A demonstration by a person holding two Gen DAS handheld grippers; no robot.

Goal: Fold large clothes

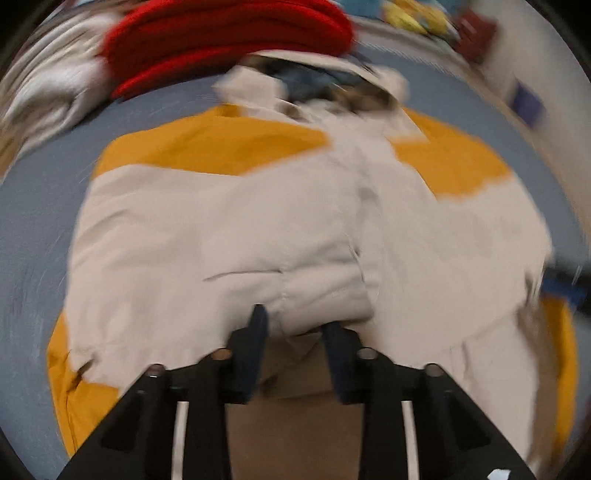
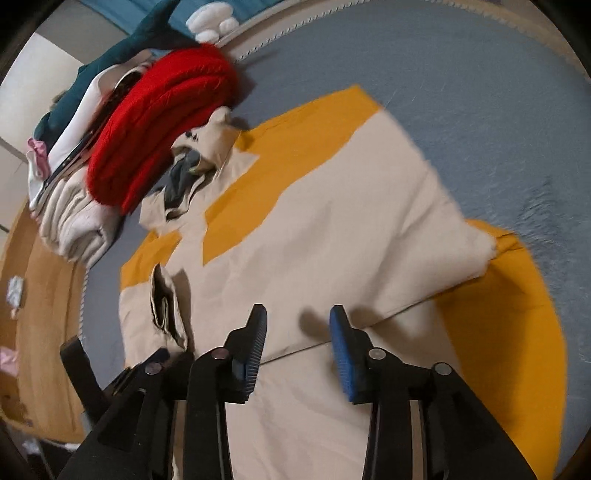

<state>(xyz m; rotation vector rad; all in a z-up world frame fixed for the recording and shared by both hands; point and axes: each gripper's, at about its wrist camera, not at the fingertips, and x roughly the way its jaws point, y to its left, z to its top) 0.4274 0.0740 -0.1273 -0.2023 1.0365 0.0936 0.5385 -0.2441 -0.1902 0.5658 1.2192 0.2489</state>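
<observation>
Folding the jacket (image 2: 332, 229) on the bed (image 2: 480, 92) goes best with hem corners matched: left gripper (image 1: 295, 321) pinches its hem, right gripper (image 2: 298, 325) hangs released.

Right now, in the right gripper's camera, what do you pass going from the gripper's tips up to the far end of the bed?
Right gripper → beige and yellow jacket → jacket's collar → red sweater → white plush toy.
</observation>
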